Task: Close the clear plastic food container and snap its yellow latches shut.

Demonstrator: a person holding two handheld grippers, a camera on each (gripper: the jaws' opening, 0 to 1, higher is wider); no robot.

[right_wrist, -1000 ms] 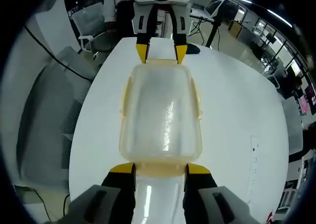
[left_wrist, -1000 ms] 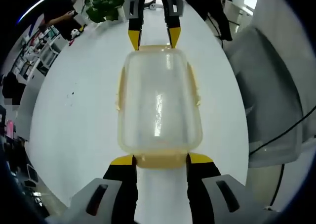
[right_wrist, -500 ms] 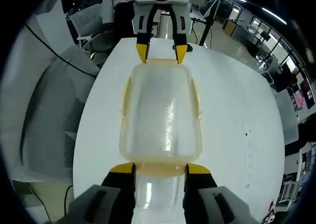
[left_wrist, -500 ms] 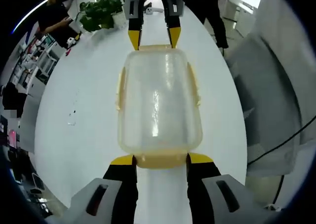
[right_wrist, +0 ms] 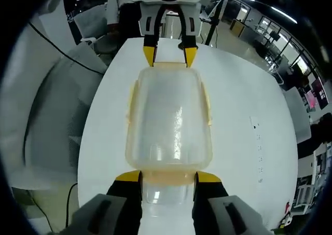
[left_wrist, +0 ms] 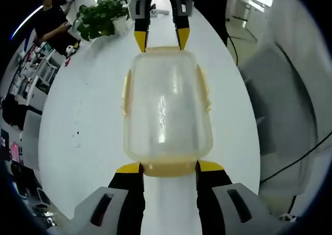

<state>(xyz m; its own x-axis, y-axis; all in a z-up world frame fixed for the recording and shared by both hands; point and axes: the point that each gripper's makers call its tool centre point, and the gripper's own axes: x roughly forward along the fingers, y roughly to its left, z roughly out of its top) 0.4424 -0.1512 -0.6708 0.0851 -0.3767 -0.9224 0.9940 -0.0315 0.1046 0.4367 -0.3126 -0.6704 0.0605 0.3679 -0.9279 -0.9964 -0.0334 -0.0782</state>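
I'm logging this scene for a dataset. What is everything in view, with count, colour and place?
Food container: one, clear with yellow latches, on the table between the two claws.
Table: one, white, under the container.
Potted plant: one, green, far end of the table.
Chair: one, grey, beside the table.
Cable: one, black, across the chair.
Left claw: yellow-tipped, at one short end's latch.
Right claw: yellow-tipped, at the opposite latch.

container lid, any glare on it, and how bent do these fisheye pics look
Left gripper view: a bright vertical glare streak on the container lid; the white table bulges into a rounded oval. Right gripper view: a similar streak on the lid, table edges curve likewise, and the background office bends near the rim.
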